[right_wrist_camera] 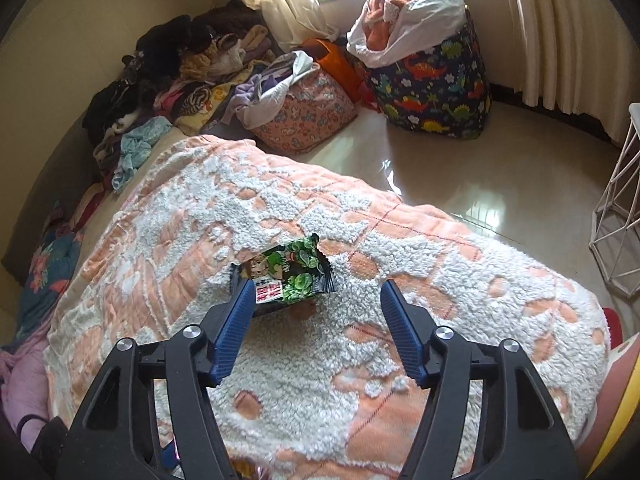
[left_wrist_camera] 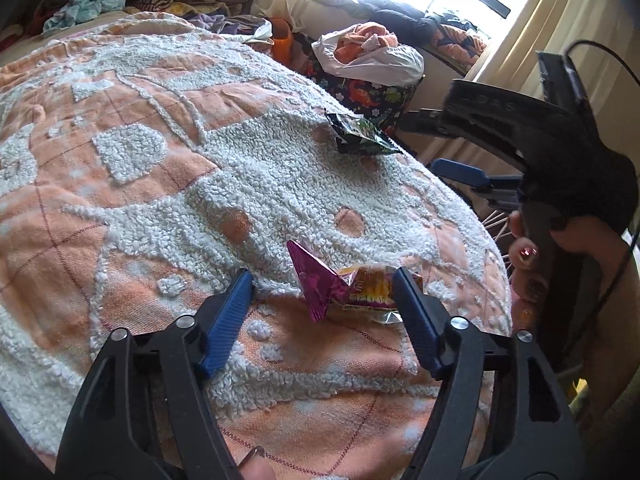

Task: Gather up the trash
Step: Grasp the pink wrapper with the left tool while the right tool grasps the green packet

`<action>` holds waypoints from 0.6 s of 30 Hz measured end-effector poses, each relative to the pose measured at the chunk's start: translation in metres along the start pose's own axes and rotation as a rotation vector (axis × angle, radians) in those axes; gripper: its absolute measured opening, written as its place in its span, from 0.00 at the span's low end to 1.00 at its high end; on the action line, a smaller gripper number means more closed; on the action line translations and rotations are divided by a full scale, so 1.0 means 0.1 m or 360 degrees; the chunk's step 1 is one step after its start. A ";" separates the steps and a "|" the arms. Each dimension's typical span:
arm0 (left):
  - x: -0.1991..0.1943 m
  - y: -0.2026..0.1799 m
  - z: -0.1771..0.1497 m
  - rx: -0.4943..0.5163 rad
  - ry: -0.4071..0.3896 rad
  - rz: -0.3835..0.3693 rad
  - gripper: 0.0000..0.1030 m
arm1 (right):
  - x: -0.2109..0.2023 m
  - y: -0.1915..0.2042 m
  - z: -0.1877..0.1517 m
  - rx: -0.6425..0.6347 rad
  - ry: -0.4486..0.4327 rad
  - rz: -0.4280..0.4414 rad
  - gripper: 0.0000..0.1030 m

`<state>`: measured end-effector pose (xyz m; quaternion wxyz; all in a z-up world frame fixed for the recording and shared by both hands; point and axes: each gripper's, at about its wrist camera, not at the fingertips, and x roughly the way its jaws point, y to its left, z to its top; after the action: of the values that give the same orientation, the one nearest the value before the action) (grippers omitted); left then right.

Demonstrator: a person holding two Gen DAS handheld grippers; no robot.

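A crumpled pink and yellow snack wrapper lies on the peach and white fleece blanket. It sits between the blue fingers of my left gripper, which is open; the right finger is at the wrapper's end and the left finger stands apart from it. A green and black snack wrapper lies further along the blanket. My right gripper is open around it, with the left fingertip over its near corner. The left wrist view also shows that green wrapper and the hand-held right gripper beside it.
The blanket drops off to a glossy floor. A dinosaur-print bag stuffed with cloth, a pink patterned bag and piles of clothes stand beyond it. A white wire stand is at the right.
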<state>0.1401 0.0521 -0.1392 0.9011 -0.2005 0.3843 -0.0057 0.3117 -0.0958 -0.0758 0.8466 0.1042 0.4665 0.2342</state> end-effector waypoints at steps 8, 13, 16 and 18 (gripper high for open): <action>0.03 0.07 -0.02 -0.0027 0.0004 0.0012 0.37 | 0.33 -0.04 0.01 0.0099 0.0130 0.0135 0.12; 0.03 0.11 -0.01 -0.0058 0.0006 0.0002 0.27 | 0.17 0.01 -0.09 0.0057 0.0070 0.0228 0.07; 0.02 0.12 -0.02 -0.0073 0.0007 -0.0012 0.25 | -0.01 -0.01 -0.18 0.0043 0.0016 0.0238 0.06; 0.02 0.12 -0.01 -0.0080 0.0006 -0.0017 0.23 | -0.18 -0.05 -0.23 0.0034 -0.0030 0.0217 0.05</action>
<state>0.1386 0.0623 -0.1456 0.8950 -0.2252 0.3850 -0.0011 0.2860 -0.1099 -0.0770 0.8318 0.1469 0.4529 0.2854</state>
